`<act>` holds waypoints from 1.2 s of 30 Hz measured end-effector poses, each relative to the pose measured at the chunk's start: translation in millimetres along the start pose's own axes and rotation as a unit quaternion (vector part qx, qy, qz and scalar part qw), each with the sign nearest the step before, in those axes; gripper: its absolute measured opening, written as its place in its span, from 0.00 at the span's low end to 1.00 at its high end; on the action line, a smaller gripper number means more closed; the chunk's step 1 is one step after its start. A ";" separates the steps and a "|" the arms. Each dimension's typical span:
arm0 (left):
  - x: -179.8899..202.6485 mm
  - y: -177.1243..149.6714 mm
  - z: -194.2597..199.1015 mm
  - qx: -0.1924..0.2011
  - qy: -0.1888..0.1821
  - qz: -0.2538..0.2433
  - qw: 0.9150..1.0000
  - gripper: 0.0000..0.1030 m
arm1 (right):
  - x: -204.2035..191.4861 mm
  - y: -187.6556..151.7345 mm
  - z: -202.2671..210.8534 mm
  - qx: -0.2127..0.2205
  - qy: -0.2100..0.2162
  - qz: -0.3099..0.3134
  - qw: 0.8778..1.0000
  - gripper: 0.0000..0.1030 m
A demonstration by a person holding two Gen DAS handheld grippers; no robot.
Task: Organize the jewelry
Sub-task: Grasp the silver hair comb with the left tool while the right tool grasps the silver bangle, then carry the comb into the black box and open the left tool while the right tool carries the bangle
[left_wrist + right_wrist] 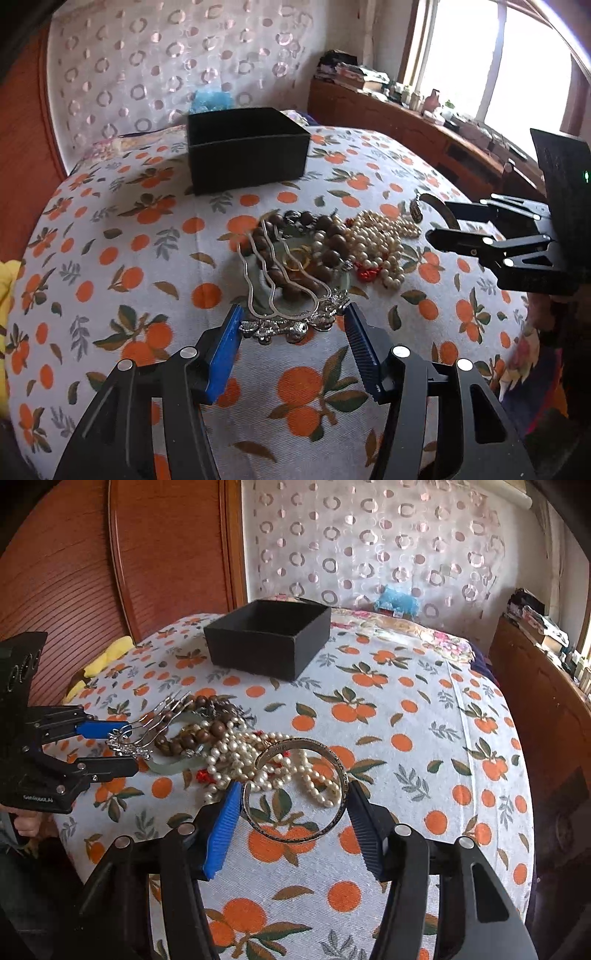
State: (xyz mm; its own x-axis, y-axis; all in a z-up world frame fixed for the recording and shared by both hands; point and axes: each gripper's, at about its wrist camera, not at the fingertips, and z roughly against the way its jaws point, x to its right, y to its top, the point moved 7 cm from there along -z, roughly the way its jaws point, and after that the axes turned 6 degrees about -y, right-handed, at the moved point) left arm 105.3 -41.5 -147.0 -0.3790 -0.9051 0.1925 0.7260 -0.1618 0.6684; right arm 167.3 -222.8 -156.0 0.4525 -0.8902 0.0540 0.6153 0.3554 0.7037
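A pile of jewelry lies on the orange-print cloth: a silver hair comb (280,291), a brown bead bracelet (325,243), a pearl necklace (380,240) and a pale jade bangle (177,764). A silver cuff bracelet (295,790) lies nearest the right gripper. An open black box (247,147) stands behind the pile. My left gripper (293,317) is open, its fingers on either side of the comb's ornate head. My right gripper (293,797) is open, its fingers on either side of the cuff.
The cloth (110,258) covers a rounded surface that drops off at its edges. A wooden panel (166,554) and a patterned curtain (369,535) stand behind. A cluttered wooden sill (406,110) runs along the window. A yellow object (110,653) lies at the far left edge.
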 end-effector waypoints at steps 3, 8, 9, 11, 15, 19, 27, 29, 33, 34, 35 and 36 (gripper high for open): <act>-6.2 3.7 8.0 0.012 -0.005 0.010 1.000 0.52 | -4.5 5.0 0.2 0.004 0.002 0.004 1.000 0.59; -10.0 11.5 18.1 0.029 -0.007 0.013 0.999 0.52 | -10.8 11.8 -2.4 0.007 0.005 0.010 1.000 0.59; -10.1 12.9 19.4 0.031 -0.007 0.012 0.999 0.52 | -12.1 13.8 -3.1 0.007 0.005 0.011 1.000 0.59; -10.3 16.2 21.9 0.036 -0.008 0.010 0.999 0.52 | -13.8 16.2 -3.7 0.009 0.005 0.013 1.000 0.59; -9.7 24.1 25.3 0.044 -0.006 0.006 0.999 0.52 | -16.2 23.3 -4.5 0.014 0.006 0.015 1.000 0.59; -9.2 33.2 31.6 0.056 -0.004 0.003 0.998 0.52 | -18.2 27.2 -3.5 0.018 0.008 0.016 1.000 0.59; -10.3 44.8 40.7 0.068 -0.003 0.002 0.998 0.52 | -21.1 27.4 -5.4 0.016 0.011 0.017 1.000 0.59; -11.7 50.3 42.2 0.072 -0.002 0.002 0.997 0.52 | -21.2 27.3 -5.2 0.017 0.011 0.017 1.000 0.59; -14.1 63.0 44.1 0.082 0.002 -0.002 0.997 0.52 | -20.3 34.2 -5.6 0.024 0.012 0.015 1.000 0.59; -15.3 67.5 43.9 0.084 0.002 -0.002 0.996 0.52 | -20.2 36.9 -5.8 0.026 0.013 0.015 0.999 0.59; -17.2 73.5 43.1 0.087 0.003 -0.002 0.996 0.52 | -19.5 40.5 -6.0 0.028 0.013 0.015 0.999 0.59; -19.0 79.2 41.9 0.089 0.004 -0.002 0.996 0.52 | -18.8 46.3 -7.3 0.031 0.014 0.016 0.999 0.59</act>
State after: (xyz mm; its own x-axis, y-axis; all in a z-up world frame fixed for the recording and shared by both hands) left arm 145.9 -20.6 -67.6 -0.3770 -0.9077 0.1843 0.6103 -0.0937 0.7866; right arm 192.0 -187.5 -129.6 0.4887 -0.8706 0.0578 0.5593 0.3634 0.7451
